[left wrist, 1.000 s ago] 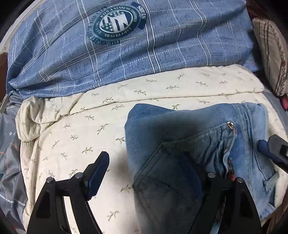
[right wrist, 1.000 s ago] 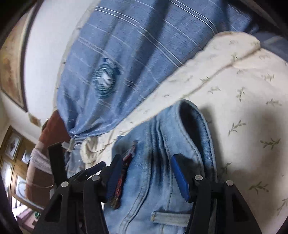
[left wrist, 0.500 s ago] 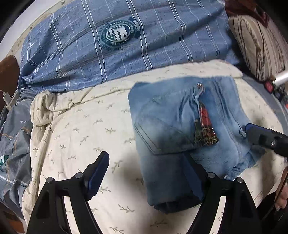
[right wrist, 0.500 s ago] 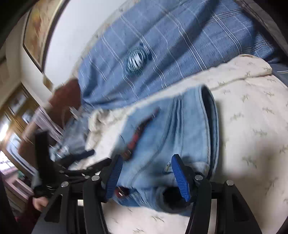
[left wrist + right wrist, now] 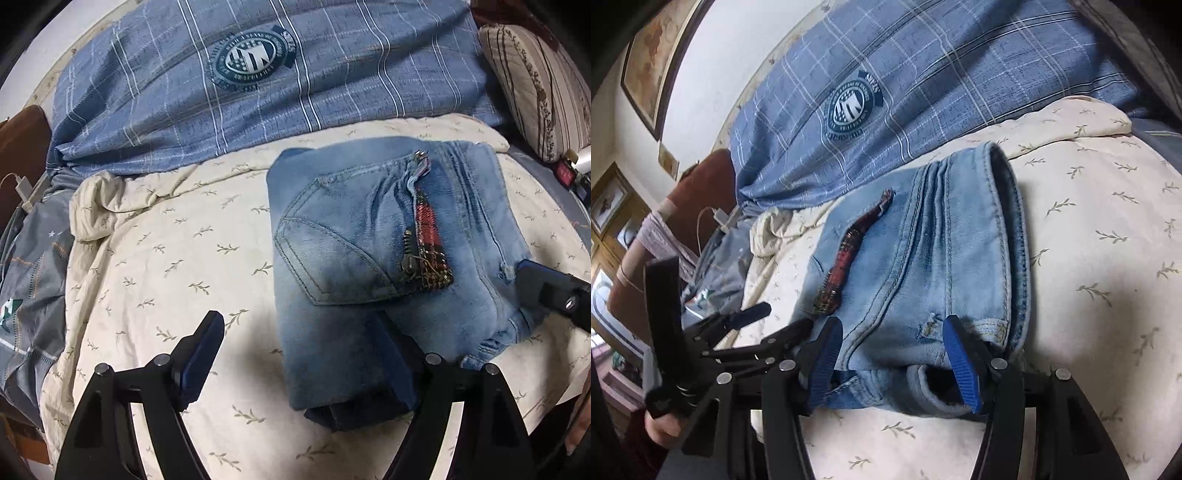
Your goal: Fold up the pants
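The blue jeans [image 5: 369, 258] lie folded into a compact stack on the cream leaf-print sheet [image 5: 166, 266], back pocket and a red plaid patch facing up. My left gripper [image 5: 299, 365] is open and empty, with its right finger over the stack's near left corner. My right gripper [image 5: 892, 362] is open, its fingers standing either side of the stack's near edge, where the jeans [image 5: 934, 258] show their waistband. The right gripper's tip also shows in the left wrist view [image 5: 550, 291], at the stack's right edge.
A blue plaid duvet with a round crest [image 5: 258, 74] lies piled behind the sheet. A striped pillow [image 5: 535, 85] sits at the far right. Grey bedding [image 5: 26, 280] and a white charger [image 5: 24, 188] lie at the left. Framed pictures [image 5: 650, 62] hang on the wall.
Both grippers have drawn back from the jeans, so the whole folded stack now lies in view. The stack has settled flat on the sheet.
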